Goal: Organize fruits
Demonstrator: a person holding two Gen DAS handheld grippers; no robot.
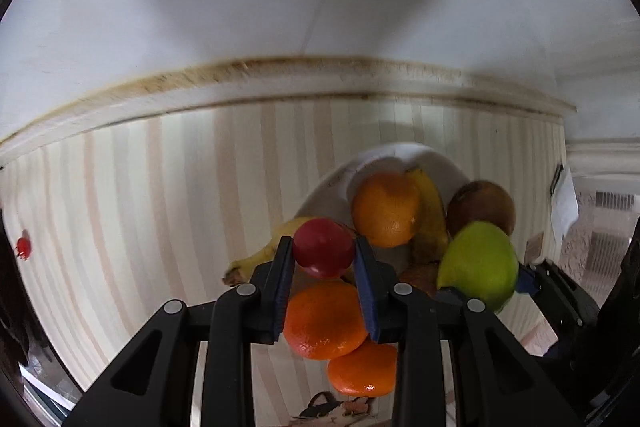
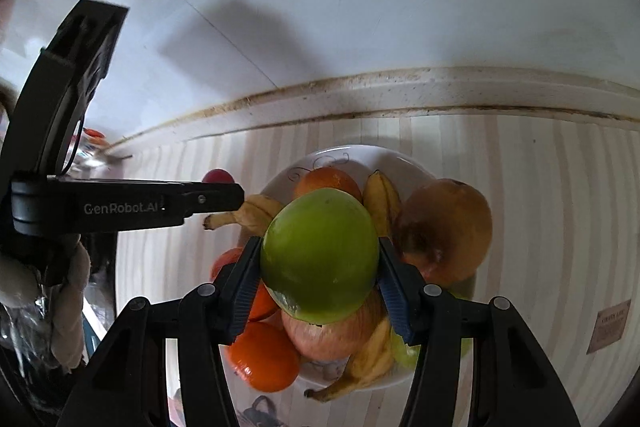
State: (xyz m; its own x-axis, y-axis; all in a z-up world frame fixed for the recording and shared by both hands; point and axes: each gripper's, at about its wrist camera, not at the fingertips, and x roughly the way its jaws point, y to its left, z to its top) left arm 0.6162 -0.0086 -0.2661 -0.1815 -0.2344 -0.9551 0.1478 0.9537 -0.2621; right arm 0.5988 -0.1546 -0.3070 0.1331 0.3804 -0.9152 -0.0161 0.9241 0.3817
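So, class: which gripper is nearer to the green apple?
Right. The right gripper is clamped on the green apple above the bowl; the left gripper holds a small red fruit beside it, apart.

Both tongs' fruits hang above the plate (image 2: 404, 163) of fruit.

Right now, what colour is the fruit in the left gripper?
Dark red, smooth and round, clamped in the left gripper. Shows best in the left wrist view.
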